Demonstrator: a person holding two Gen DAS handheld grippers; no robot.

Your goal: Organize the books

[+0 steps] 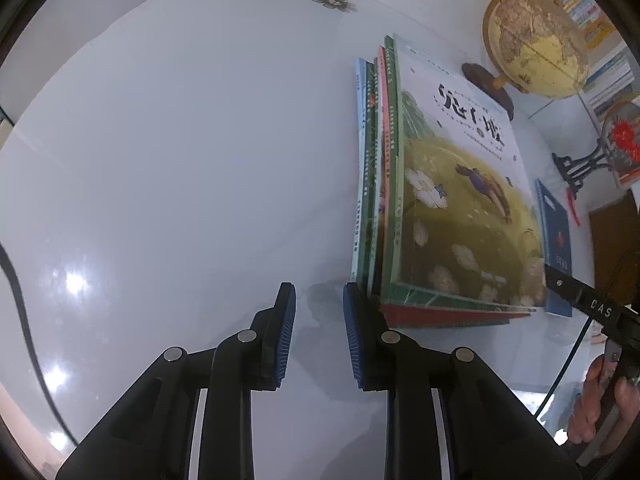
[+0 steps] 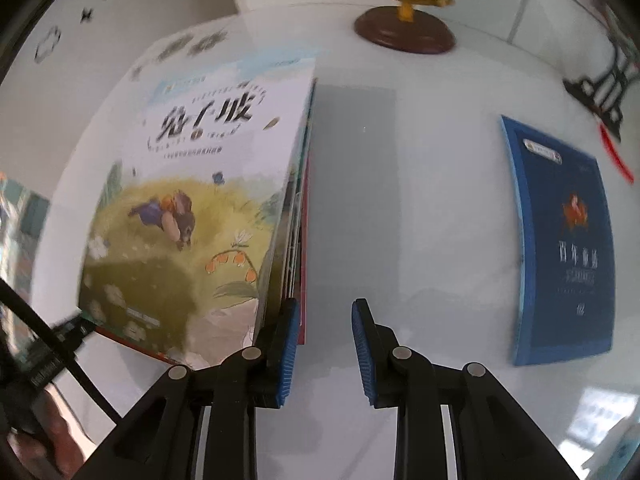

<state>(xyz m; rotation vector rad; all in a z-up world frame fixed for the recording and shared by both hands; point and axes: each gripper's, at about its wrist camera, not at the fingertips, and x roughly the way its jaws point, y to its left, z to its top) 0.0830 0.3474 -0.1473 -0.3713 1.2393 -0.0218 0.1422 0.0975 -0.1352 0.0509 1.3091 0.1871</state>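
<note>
Books (image 1: 460, 200) stacked; lower covers hidden beneath top one.

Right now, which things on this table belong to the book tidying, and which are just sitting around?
Part of the job:
- stack of picture books, flanked by the left gripper and right gripper
- blue book, lying flat, apart from the stack

Just lying about:
- globe on its stand
- black ornament stand

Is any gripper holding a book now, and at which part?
No. The left gripper and right gripper flank the book stack, jaws empty.
</note>
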